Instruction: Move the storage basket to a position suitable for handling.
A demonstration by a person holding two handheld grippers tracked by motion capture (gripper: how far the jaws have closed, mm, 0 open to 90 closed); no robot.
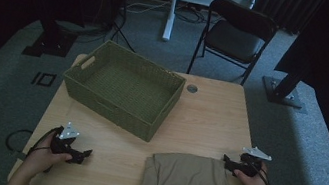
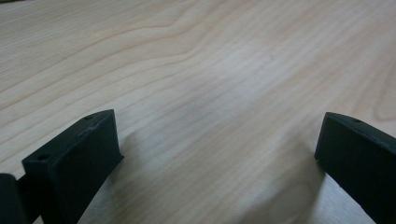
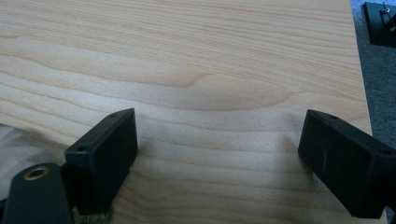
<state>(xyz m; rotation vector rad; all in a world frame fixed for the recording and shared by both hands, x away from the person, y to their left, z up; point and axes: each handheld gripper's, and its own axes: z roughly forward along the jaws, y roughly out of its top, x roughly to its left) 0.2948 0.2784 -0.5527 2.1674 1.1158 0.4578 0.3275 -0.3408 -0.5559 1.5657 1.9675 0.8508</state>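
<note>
- Left gripper: jaws spread wide, nothing between them, low over bare table.
- Right gripper: jaws wide apart, holding nothing.
- Folded khaki garment: just beside right gripper, between the 2 grippers.
- Green woven basket: beyond left gripper.

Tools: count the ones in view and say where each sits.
2. The left tool rests on the table's near-left area; the right tool sits at the near-right, beside the folded khaki cloth. Both are open.

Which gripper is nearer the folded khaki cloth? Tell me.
Right. The right gripper sits just off the folded khaki cloth at its far right corner; the left gripper rests well off its left side.
</note>
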